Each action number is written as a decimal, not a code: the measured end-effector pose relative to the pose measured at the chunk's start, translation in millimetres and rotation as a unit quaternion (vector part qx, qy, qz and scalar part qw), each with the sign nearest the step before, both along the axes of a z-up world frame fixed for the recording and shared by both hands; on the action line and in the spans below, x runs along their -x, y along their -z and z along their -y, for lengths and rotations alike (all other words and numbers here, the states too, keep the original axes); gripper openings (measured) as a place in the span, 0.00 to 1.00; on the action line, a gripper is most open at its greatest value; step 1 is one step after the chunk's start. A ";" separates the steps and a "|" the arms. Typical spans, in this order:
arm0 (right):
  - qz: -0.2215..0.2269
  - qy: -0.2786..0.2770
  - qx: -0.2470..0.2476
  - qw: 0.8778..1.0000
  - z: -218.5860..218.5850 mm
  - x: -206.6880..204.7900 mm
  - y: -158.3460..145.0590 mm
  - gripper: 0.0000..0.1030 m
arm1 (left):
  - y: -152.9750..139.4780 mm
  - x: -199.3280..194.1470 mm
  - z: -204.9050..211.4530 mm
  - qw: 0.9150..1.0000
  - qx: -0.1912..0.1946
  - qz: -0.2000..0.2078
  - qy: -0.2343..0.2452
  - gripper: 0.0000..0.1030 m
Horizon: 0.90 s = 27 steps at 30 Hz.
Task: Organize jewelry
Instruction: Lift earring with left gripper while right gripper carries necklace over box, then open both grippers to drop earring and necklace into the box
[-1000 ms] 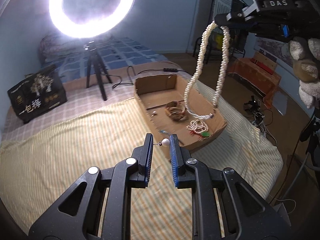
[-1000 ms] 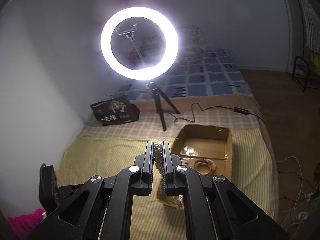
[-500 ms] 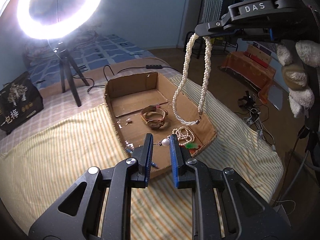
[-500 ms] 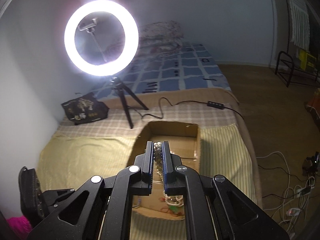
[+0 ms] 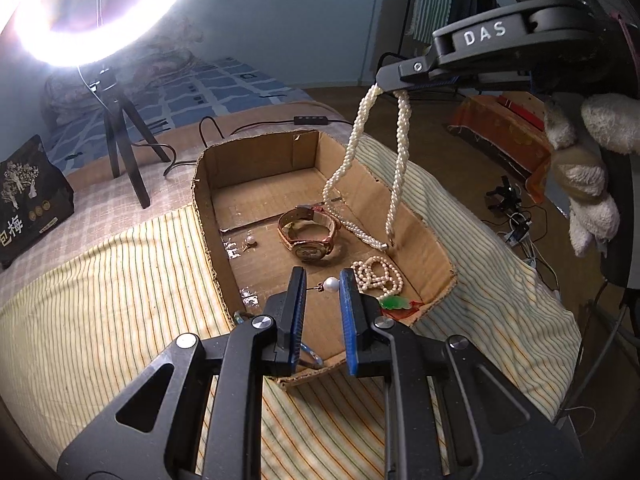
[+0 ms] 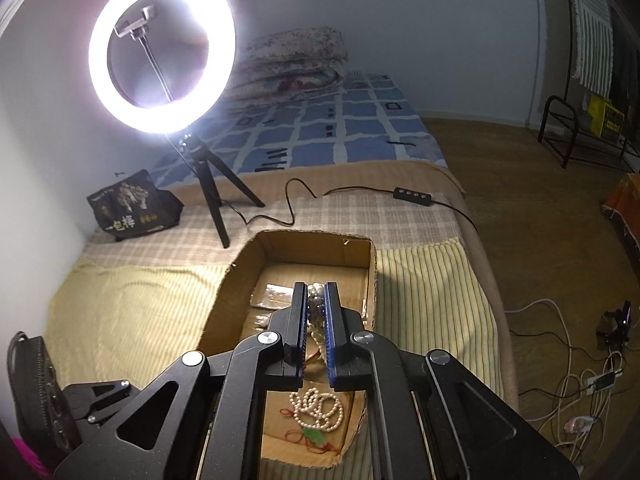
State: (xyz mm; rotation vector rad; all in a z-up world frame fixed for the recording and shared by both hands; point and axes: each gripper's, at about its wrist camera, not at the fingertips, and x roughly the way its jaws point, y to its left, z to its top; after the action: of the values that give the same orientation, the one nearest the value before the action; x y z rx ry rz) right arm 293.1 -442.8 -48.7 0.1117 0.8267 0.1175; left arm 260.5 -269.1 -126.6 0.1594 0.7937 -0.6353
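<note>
Nearest me, my left gripper (image 5: 322, 285) is clamped on a pearl stud earring (image 5: 330, 283), the pearl against the right pad and its post reaching across to the left one. It hangs over the near end of the cardboard box (image 5: 208, 216) on the striped bedspread (image 5: 100, 300).

My right gripper (image 6: 316, 300) is pinched tight on the top of a twisted pearl necklace (image 5: 362, 168); its 2 strands dangle into the box and the bottom of the loop looks to be at the floor, close to the right wall, though I cannot tell whether it touches.

Just beyond my left fingertips lies a coiled pearl strand with a green pendant (image 5: 380, 280). Past that sits a wristwatch (image 5: 310, 234), with another small pearl earring (image 5: 250, 241) to its left. Farther back stand the ring light (image 6: 160, 64) on its tripod and a black bag (image 6: 132, 210).

I judge this the placing step: both pieces are over the box and not yet set down. Next I should lower the necklace until it pools on bare cardboard between the watch and the wall, then let go; the earring wants a spot beside its mate, released low so it does not bounce.
</note>
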 end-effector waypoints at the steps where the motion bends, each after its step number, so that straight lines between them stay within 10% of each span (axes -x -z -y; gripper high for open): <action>1: -0.001 0.000 0.000 1.000 -0.2 -2.2 2.6 0.06 | 0.9 -1.2 0.2 1.000 -0.001 0.000 -0.001 0.15; 22: -0.031 0.020 -0.024 0.999 2.8 -26.4 38.4 0.07 | 3.0 -3.7 0.6 1.000 -0.011 0.013 -0.009 0.15; 25: -0.031 0.022 -0.025 0.999 2.6 -25.9 37.2 0.19 | 1.7 -3.7 0.1 1.000 -0.012 0.013 -0.013 0.18; 27: -0.026 0.023 -0.021 0.999 1.3 -24.3 35.2 0.41 | -0.4 -2.4 -1.6 1.000 -0.008 0.016 -0.016 0.39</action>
State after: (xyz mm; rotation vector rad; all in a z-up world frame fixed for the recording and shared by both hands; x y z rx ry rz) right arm 317.4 -444.0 -83.9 0.1738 0.8729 0.0883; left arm 262.9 -267.5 -126.2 0.1702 0.7693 -0.5959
